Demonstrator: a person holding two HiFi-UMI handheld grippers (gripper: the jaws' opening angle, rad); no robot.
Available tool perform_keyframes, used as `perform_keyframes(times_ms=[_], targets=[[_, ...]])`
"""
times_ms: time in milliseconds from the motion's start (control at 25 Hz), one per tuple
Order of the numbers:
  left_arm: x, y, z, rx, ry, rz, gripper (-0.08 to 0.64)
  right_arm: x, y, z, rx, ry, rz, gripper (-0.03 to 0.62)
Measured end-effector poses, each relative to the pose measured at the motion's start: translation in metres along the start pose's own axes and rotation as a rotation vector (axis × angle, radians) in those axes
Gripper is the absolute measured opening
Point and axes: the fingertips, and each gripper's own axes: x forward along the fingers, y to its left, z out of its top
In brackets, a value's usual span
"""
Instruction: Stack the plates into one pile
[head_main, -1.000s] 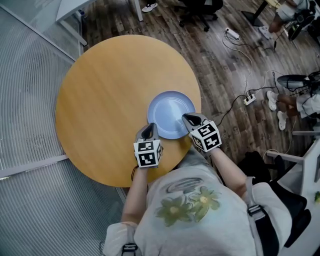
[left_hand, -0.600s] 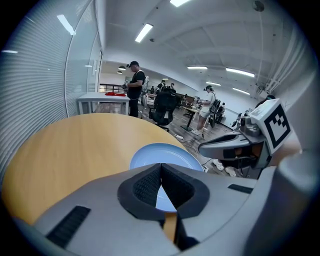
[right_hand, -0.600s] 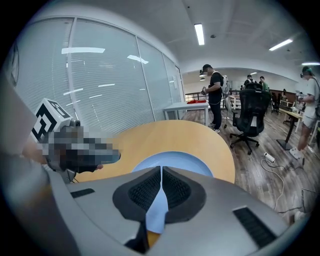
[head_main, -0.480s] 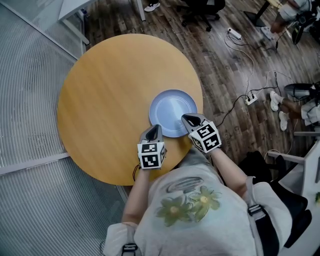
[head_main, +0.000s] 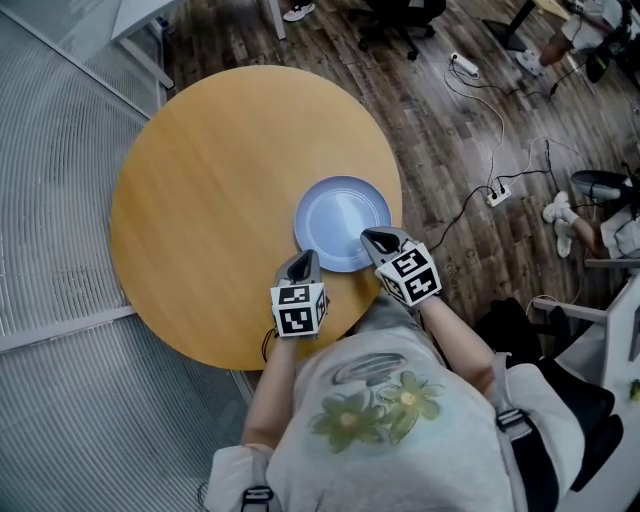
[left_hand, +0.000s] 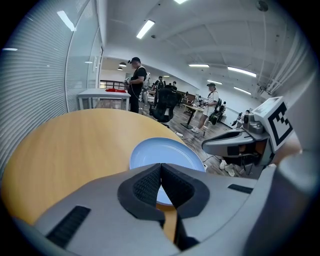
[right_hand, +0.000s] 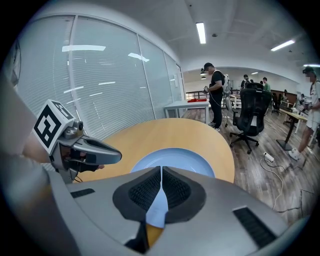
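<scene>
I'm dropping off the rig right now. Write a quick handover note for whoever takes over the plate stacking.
Left gripper: jaws shut, empty, by the near-left rim of the blue plate.
Right gripper: jaws shut, empty, at the plate's near-right rim.
Things: the plate sits near the near edge of the round table; whether more lie stacked under it I cannot tell.
Done: no other plate is in view, so the pile looks made.
Left: probably only to back both grippers away.
</scene>
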Motion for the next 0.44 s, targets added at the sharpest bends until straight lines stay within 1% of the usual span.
perform_keyframes(times_ms=[240,440], targets=[[0.0006,0.0060,0.0011,-0.007,0.015,0.001,0.018,0.0026,-0.0009,0.0022,-0.003,0.017,0.001,0.046],[0.0085,0.0075,-0.0043,-0.009,0.023,0.003,0.018,0.0075,-0.0049,-0.0047,-0.006,0.026,0.004,0.046]])
